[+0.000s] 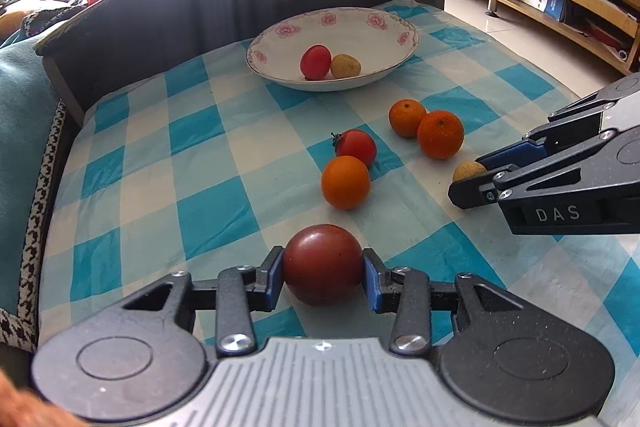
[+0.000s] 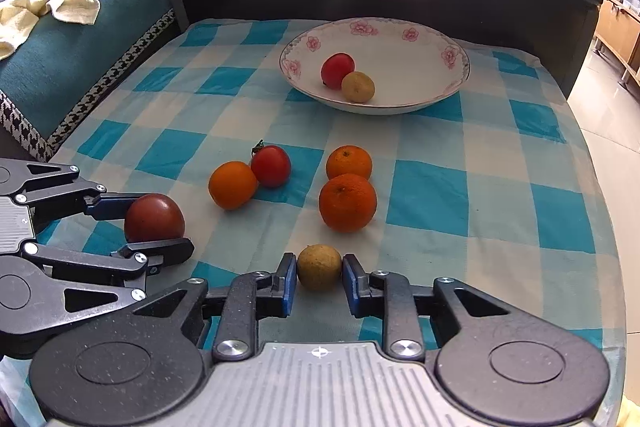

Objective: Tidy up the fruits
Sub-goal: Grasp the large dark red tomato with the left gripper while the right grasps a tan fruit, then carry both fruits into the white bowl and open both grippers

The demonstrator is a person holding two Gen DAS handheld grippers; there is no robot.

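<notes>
Grippers worked low in frame: left gripper (image 1: 323, 273) clamped a dark tomato (image 1: 322, 264); right gripper (image 2: 319, 277) clamped on a small brown fruit (image 2: 319, 267), oranges (image 2: 347, 202) mid-frame.

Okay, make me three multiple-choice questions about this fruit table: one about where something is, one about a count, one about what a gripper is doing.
1. Where is the small yellow-brown fruit beside a red one?
A. in the white floral bowl
B. on the sofa
C. on the floor

2. How many orange citrus fruits lie on the checked cloth?
A. one
B. three
C. five

3. The left gripper is:
A. wide open, holding nothing
B. closed on a dark red tomato
C. out of view

Answers: 1 A, it sits in the white floral bowl; 2 B, three show; 3 B, the left gripper has its pads against the dark red tomato.
</notes>
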